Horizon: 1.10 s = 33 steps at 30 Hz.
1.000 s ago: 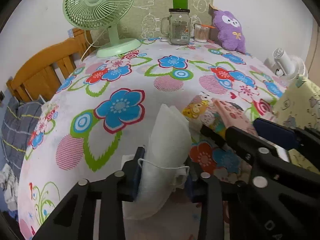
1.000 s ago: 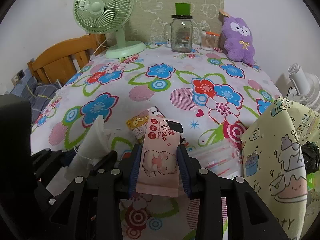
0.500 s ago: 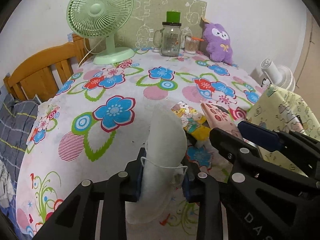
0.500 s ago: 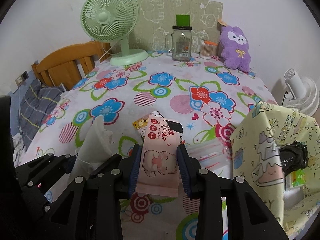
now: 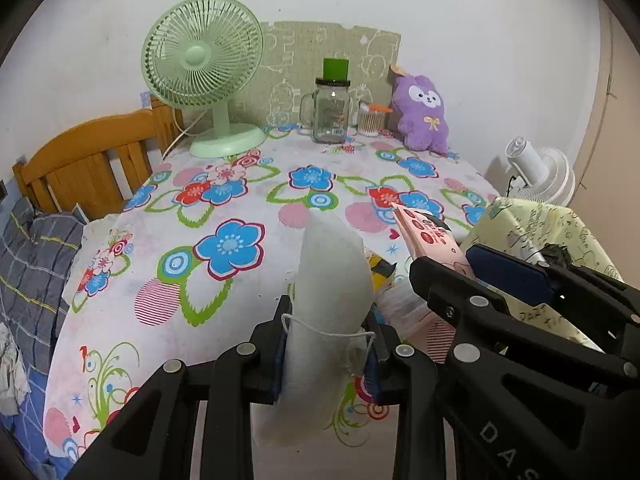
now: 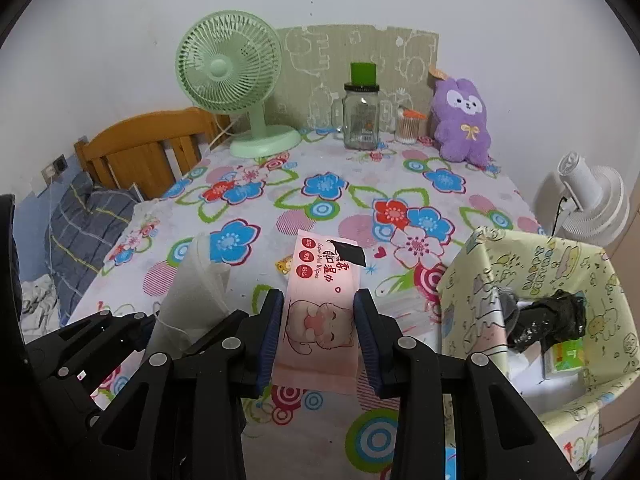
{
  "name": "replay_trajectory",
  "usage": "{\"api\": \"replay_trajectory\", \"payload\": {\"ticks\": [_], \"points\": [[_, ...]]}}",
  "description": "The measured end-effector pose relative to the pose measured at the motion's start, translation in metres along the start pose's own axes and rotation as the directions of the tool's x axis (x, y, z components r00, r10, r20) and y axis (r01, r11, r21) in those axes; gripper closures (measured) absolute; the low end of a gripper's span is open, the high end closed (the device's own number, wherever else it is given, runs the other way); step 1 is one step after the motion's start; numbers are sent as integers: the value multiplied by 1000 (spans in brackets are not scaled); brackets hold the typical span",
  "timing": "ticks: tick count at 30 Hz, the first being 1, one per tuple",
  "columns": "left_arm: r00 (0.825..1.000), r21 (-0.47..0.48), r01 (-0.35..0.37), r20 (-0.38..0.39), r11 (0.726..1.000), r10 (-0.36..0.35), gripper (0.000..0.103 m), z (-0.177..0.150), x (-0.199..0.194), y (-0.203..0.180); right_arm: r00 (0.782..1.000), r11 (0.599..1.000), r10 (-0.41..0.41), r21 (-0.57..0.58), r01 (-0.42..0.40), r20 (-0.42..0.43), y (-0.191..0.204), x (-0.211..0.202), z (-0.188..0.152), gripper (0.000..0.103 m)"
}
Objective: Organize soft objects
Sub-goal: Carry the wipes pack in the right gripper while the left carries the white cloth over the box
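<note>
Right now left gripper [image 5: 326, 354] pinches the limp white face mask [image 5: 328, 288] & right gripper [image 6: 318, 334] clamps the pink wipes pack [image 6: 322, 312], both above the table [image 6: 280, 200] beside the yellow bin [image 6: 532, 280], so mask may slip out w/ a quick swing.

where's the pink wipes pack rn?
Right wrist view, centre: the pink wipes pack is clamped in the right gripper, above the floral tablecloth, left of the yellow box.

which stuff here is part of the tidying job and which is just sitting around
In the job: white mask in the left gripper; pink wipes pack in the right gripper; yellow box; yellow packet on the table.

Lying about: green fan, glass jar, purple plush, white fan.
</note>
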State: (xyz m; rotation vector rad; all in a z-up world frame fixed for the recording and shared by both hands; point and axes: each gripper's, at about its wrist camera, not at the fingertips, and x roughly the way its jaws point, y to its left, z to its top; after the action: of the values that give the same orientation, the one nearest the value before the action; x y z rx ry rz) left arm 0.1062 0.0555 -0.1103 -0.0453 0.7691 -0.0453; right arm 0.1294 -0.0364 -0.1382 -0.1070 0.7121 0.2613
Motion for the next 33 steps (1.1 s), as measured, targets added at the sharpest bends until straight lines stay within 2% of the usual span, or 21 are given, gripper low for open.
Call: {"api": "replay_trajectory", "payload": {"ticks": [21, 33], "points": [[995, 10, -15, 101, 1000, 14, 72, 13, -56, -27, 996, 1000, 21, -21, -19, 91, -11, -63, 11, 63], [991, 35, -12, 133, 999, 7, 72, 18, -67, -57, 993, 1000, 15, -10, -14, 121, -36, -85, 10, 63]]}}
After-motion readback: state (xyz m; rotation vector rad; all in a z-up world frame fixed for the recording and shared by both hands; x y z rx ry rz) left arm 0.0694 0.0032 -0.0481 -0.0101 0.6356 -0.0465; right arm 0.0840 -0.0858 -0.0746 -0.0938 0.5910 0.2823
